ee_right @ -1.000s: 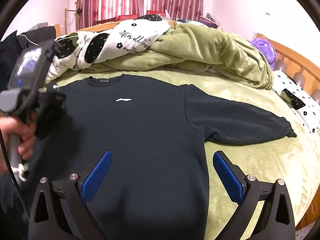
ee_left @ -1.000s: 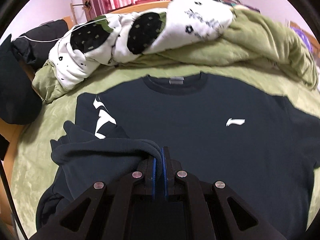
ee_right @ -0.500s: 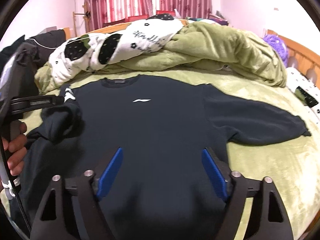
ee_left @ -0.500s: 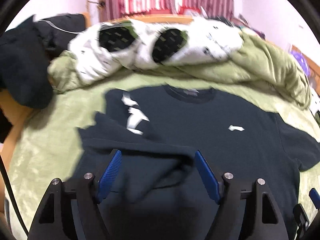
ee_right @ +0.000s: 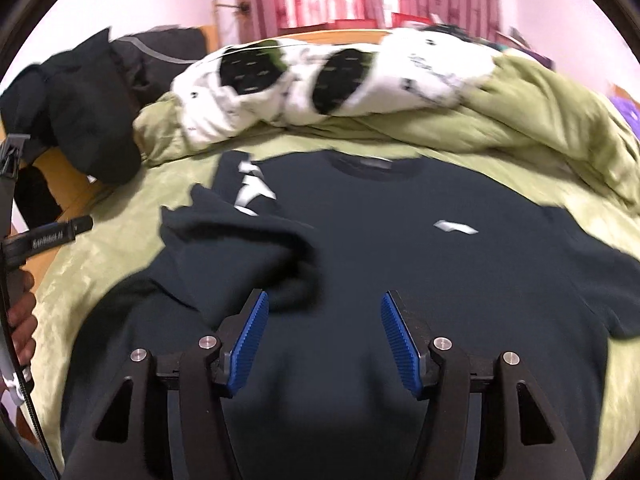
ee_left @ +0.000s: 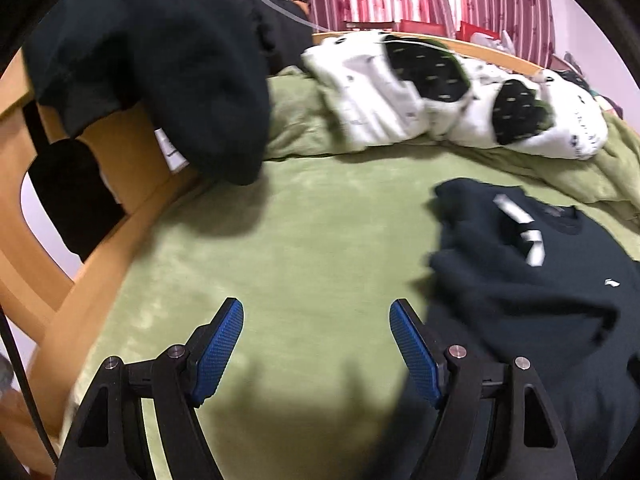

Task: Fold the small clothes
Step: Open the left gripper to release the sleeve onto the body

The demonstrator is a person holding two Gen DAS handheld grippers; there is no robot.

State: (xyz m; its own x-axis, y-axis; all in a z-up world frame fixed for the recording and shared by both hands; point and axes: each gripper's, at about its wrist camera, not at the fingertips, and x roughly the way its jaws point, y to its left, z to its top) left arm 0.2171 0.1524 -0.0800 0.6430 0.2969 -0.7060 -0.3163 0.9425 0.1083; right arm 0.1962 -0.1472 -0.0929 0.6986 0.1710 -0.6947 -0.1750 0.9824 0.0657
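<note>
While both tools point(ee_left: 316, 344) point(ee_right: 322, 342) gape, the sweatshirt point(ee_right: 400, 272) lies sleeve-folded.

dark sweatshirt point(ee_right: 400, 280) flat, sleeve point(ee_right: 240, 256) folded in

Black jacket point(ee_left: 168, 68) draped on wooden bedframe point(ee_left: 120, 168); rumpled green quilt point(ee_right: 540, 120) behind.

Sweatshirt point(ee_right: 400, 280) lies flat on the bed point(ee_left: 300, 248), one sleeve point(ee_right: 240, 248) folded across its chest on the left. Behind it sits the heaped quilt point(ee_right: 520, 112), and a dark garment point(ee_left: 180, 60) hangs over the bed frame point(ee_left: 132, 152) at far left.
</note>
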